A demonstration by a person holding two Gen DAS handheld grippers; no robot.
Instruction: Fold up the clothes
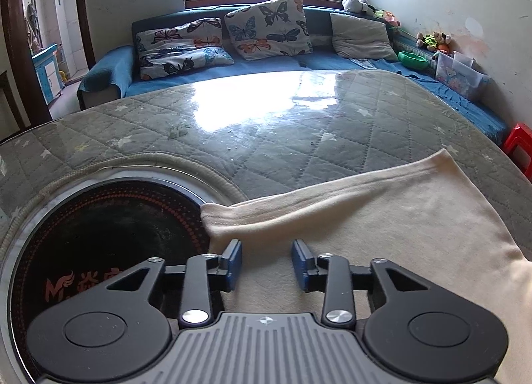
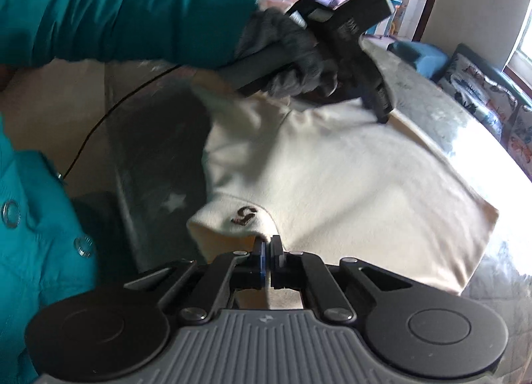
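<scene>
A cream garment [image 1: 382,217] lies on the quilted grey table cover [image 1: 266,124], one folded edge running diagonally. My left gripper [image 1: 267,261] is open just above the cloth near its left corner, nothing between its blue pads. In the right wrist view the same cream garment [image 2: 332,178] shows a small dark mark on a collar-like part [image 2: 244,214]. My right gripper [image 2: 268,247] is shut on the cloth's near edge beside that mark. The left gripper [image 2: 379,108], held by a grey-gloved hand, points down onto the garment's far edge.
A round black induction hob [image 1: 109,244] is set into the table left of the garment. A blue sofa [image 1: 266,61] with butterfly cushions stands behind the table. A red stool [image 1: 518,148] is at the right. The person's teal jacket [image 2: 40,234] fills the left.
</scene>
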